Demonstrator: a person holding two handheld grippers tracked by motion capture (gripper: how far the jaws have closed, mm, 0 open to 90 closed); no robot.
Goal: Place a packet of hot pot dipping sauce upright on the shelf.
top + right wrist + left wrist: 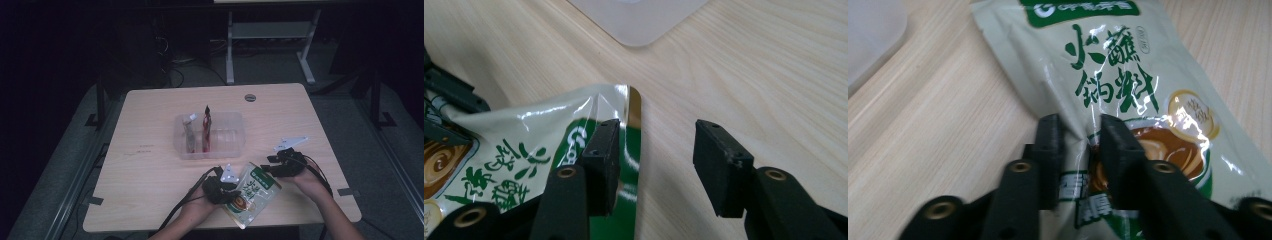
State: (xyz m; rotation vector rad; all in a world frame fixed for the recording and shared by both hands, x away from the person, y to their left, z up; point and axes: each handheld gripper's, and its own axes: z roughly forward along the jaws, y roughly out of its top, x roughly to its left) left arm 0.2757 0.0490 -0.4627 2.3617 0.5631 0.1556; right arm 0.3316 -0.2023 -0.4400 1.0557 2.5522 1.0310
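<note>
Near the desk's front edge, your left gripper (1080, 145) is pinching the glossy cream-and-green sauce pouch (252, 193) while your right gripper (656, 160) is standing spread at its top corner, so you're probably lifting it next toward the clear plastic bin (235, 145) mid-desk.

In the left gripper view the pouch (1118, 75) runs off the top and bottom edges, its lower print hidden behind the jaws. In the high view, labels on the two packets (198, 131) in the bin (235, 137) are too small to read.
</note>
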